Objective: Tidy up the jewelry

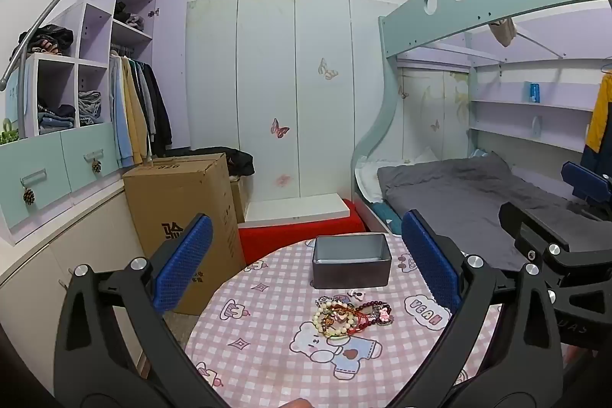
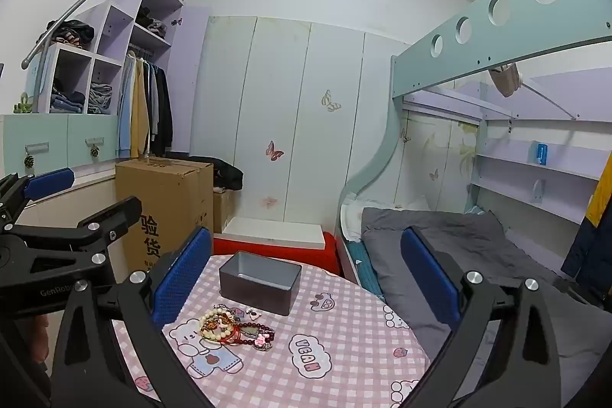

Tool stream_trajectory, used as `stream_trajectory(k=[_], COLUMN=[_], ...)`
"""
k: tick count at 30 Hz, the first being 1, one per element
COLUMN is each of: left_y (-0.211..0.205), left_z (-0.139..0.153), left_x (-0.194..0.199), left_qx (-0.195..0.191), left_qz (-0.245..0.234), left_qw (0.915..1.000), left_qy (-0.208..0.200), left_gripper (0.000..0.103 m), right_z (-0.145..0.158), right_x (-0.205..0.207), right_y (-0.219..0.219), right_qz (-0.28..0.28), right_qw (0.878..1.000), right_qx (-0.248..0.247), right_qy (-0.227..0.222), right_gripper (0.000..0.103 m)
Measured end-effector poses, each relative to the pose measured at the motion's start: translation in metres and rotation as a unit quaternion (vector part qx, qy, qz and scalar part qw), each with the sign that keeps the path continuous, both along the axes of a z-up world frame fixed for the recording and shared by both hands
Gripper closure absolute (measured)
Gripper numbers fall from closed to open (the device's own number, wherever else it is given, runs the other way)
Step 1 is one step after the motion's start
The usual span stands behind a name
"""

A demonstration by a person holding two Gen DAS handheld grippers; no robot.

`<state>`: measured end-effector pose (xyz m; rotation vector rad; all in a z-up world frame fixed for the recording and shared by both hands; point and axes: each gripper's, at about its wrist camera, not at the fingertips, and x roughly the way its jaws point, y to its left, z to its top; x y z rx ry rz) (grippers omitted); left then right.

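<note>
Bedroom furniture rings a round tabletop (image 1: pixel 267 362) under a pink checked cloth: wardrobe doors at the back, one cardboard box (image 1: pixel 183 217) off its left edge, one grey bed (image 1: pixel 459 190) off its right edge. One left tool (image 1: pixel 306 264) hangs above the near edge with its two blue fingers spread wide and released, gripping nothing. Near the tabletop's middle lies one jewelry pile (image 1: pixel 350 314), a tangle of cream, dark red and mixed bead bracelets; the separate pieces overlap too much to count. Just behind it, toward the far edge, stands one open grey tin box (image 1: pixel 352 260), apart from the pile. One right tool (image 2: pixel 306 278) hovers over the right side, its fingers likewise parted and holding nothing. Bare cloth lies around the pile on the near, left and right sides. The far rim sits close behind the tin.
</note>
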<state>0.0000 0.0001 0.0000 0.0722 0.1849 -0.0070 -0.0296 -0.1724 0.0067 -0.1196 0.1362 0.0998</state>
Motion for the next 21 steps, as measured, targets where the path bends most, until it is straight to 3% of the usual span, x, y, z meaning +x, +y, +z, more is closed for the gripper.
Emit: stream_trajectory(k=[21], left_y=[-0.0004], left_z=[-0.0041], left_x=[-0.0018], left_qx=[-0.002], left_qz=[-0.003], left_qw=[1.0], left_qy=[0.004], left_gripper=[0.006], right_z=[-0.0008], right_x=[0.0005], right_y=[0.0013], right_qz=[0.001], right_qw=[1.0], right_qx=[-0.003], right_qy=[-0.003], right_gripper=[0.008])
